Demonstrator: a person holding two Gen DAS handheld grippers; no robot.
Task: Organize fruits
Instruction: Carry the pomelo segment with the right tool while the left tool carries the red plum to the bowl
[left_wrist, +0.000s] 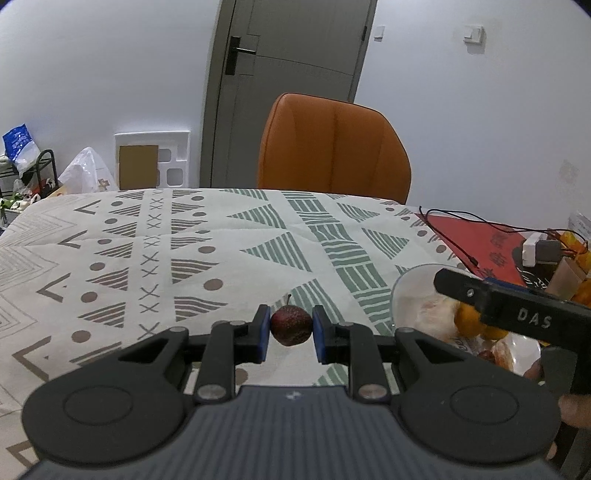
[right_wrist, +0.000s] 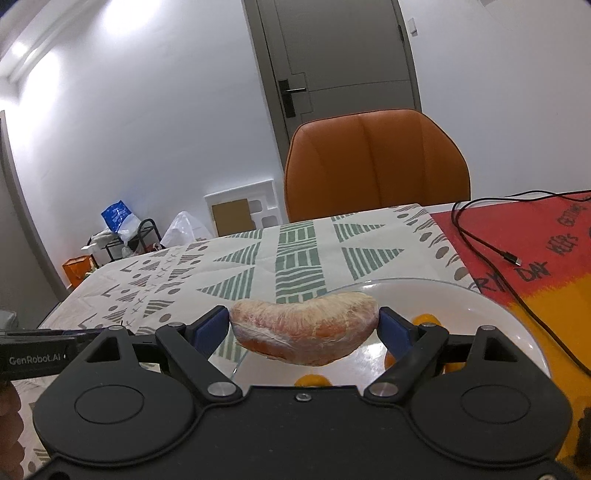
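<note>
We read "GenRobot.AI" on the left gripper's (right_wrist: 35, 358) side in the right wrist view, and "DAS" on the right gripper's (left_wrist: 532, 317) arm in the left wrist view. The red mat (right_wrist: 517, 236) beside the glass plate (right_wrist: 517, 332) carries dark lettering, "DAY" among it. The plate holds small orange fruits (right_wrist: 424, 318). Our right gripper (right_wrist: 304, 328) clamps a peeled pomelo segment (right_wrist: 303, 332) above the plate. Our left gripper (left_wrist: 290, 332) pinches a small dark red fruit (left_wrist: 290, 325) over the patterned tablecloth (left_wrist: 184, 240), left of the plate.
</note>
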